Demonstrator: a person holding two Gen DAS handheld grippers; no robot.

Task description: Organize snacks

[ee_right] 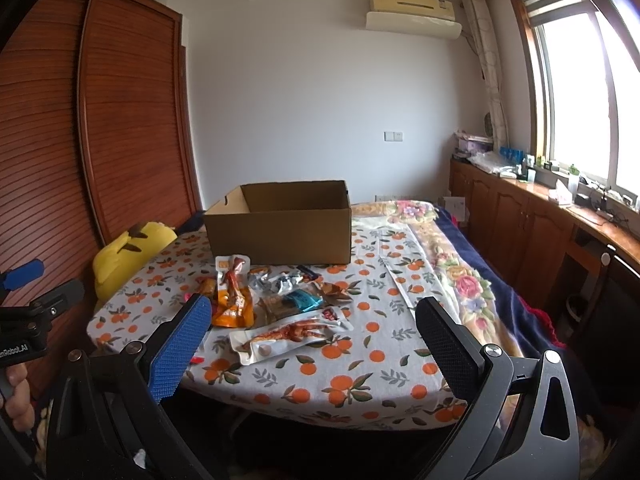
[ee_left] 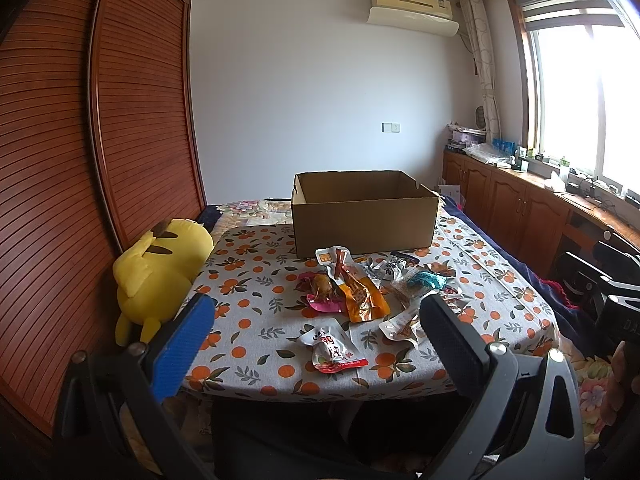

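Note:
Several snack packets lie in a loose pile on the orange-print tablecloth, just in front of an open cardboard box. A white packet lies nearest my left gripper, which is open and held above the table's near edge. In the right wrist view the same pile sits before the box, and a long clear packet lies closest. My right gripper is open with nothing between its fingers. The left gripper shows at the far left, held by a hand.
A yellow plush toy leans at the table's left edge against a brown louvred wardrobe. A bed with a floral blanket lies right of the table. Wooden cabinets run under the window.

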